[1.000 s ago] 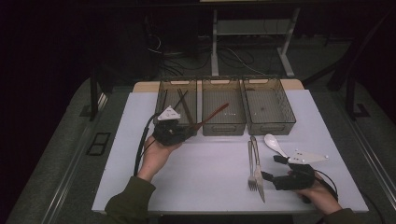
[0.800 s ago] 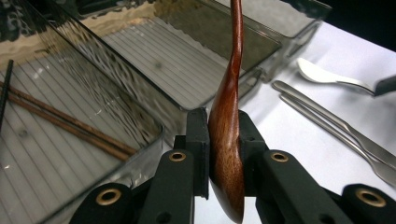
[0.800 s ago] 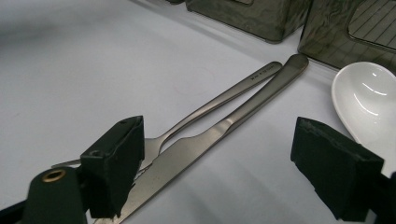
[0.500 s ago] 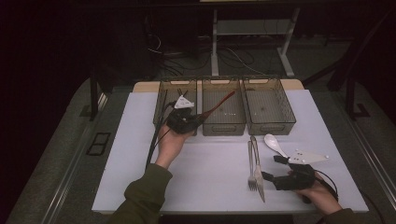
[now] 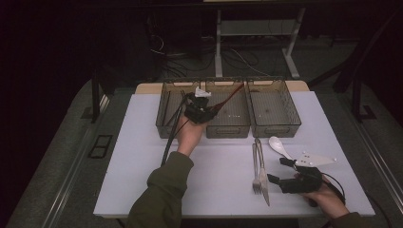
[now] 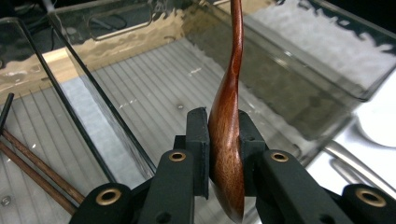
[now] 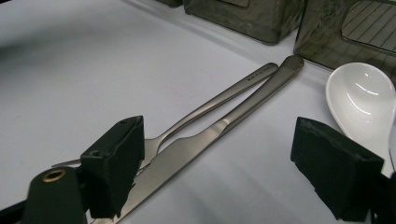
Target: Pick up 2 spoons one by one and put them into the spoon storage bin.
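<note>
Three clear bins [image 5: 274,107] stand along the table's [image 5: 142,156] far edge. One fork [image 5: 255,164], one knife [image 5: 262,171] and one white spoon [image 5: 279,146] lie near its right edge, between the right gripper's [image 5: 280,172] wide-apart jaws. An engraving on the fork handle is unreadable. Over the middle bin, the left gripper [image 6: 223,140] clamps one wooden spoon [image 6: 228,135]; two chopsticks [image 6: 32,165] lie in the left bin.

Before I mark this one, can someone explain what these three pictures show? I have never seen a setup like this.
A person at a table holds a hand-operated clamp tool in each hand. The high view looks down from above; the other two views come from cameras riding on each tool.

The left gripper is clamped on a brown wooden spoon, held over the clear bins at the far side. The right gripper rests open by a fork, a knife and a white spoon on the white table.
</note>
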Action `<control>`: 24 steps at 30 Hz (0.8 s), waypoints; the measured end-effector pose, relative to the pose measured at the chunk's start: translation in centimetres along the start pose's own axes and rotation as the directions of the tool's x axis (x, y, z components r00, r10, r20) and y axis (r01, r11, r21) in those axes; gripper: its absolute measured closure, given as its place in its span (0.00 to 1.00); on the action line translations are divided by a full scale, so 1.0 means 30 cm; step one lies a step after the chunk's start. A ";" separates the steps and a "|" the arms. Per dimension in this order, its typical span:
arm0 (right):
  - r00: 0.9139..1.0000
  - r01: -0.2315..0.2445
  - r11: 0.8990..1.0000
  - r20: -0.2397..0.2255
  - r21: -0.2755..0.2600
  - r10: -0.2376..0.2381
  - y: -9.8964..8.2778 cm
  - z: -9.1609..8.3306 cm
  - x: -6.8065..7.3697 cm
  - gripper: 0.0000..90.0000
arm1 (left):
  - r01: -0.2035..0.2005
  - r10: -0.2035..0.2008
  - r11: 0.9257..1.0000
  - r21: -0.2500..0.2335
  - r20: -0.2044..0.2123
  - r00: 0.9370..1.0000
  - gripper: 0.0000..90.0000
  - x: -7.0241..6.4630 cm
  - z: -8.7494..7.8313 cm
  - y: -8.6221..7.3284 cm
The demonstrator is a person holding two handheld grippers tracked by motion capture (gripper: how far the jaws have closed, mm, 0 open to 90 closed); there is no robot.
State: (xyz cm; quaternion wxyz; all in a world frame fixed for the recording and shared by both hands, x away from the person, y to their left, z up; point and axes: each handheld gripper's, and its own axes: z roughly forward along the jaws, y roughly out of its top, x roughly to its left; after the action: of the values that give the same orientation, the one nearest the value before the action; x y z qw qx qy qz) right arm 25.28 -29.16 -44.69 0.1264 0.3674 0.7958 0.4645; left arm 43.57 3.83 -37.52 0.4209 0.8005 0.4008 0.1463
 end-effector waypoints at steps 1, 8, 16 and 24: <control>1.000 0.000 1.000 0.001 -0.001 0.000 0.000 0.000 0.000 0.19 | -0.005 0.005 1.000 0.011 -0.008 1.000 0.87 0.001 0.010 0.004; 1.000 0.003 1.000 0.000 -0.003 -0.003 0.001 -0.001 0.001 0.19 | -0.024 0.028 0.994 0.107 -0.030 0.999 0.87 -0.007 0.066 0.017; 1.000 0.003 1.000 -0.002 -0.004 -0.003 0.001 -0.003 0.002 0.19 | -0.021 0.029 0.988 0.156 -0.049 0.998 0.87 -0.009 0.089 0.013; 1.000 0.003 1.000 -0.002 -0.004 -0.003 0.001 -0.003 0.002 0.19 | -0.020 0.025 0.993 0.119 -0.038 0.999 0.67 -0.012 0.076 0.018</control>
State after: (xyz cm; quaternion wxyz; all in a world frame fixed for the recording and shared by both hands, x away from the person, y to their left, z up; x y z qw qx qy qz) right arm 25.21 -29.18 -44.59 0.1270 0.3654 0.7955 0.4664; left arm 44.92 2.10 -38.43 0.3628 0.8255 0.4080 0.1428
